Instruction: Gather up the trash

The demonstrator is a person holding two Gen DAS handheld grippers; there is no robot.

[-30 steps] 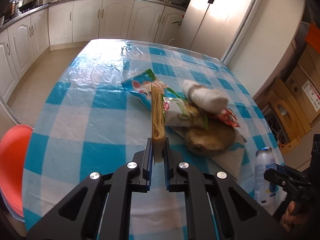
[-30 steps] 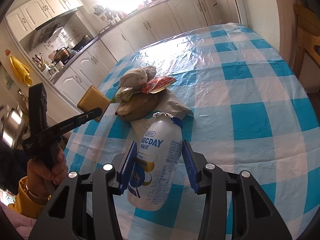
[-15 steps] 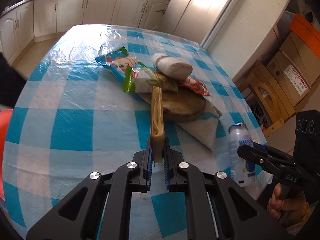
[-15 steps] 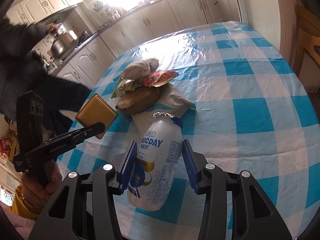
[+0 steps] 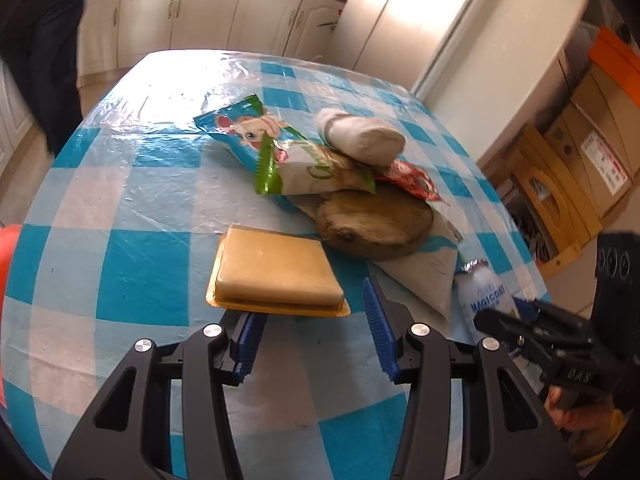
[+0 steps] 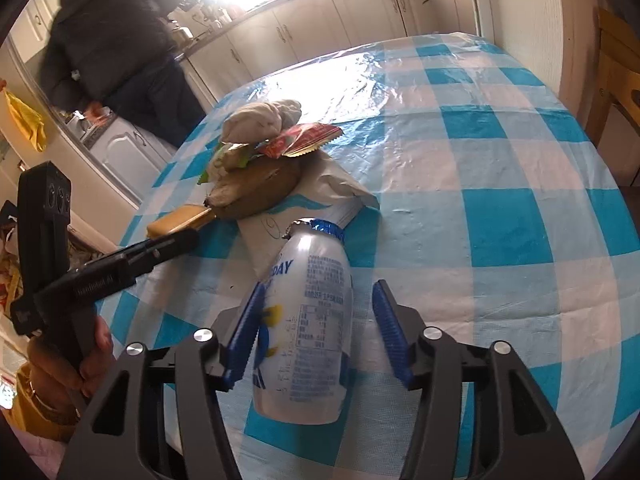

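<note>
A flat yellow packet on gold card lies on the checked table, just ahead of my open left gripper; it also shows in the right wrist view. A trash pile sits beyond it: snack bag, white wad, brown round piece, red wrapper, white paper bag. A white drink bottle stands between the fingers of my right gripper, which is open with gaps on both sides. The bottle also shows in the left wrist view.
The table has a blue and white plastic cloth. A person in dark clothes stands at the kitchen counter. A red seat is at the left table edge. Cardboard boxes and a wooden chair stand to the right.
My left gripper has opened and the yellow packet, held on edge before, now lies flat on the table. My right gripper has opened around the bottle. A person walked in by the counter.
</note>
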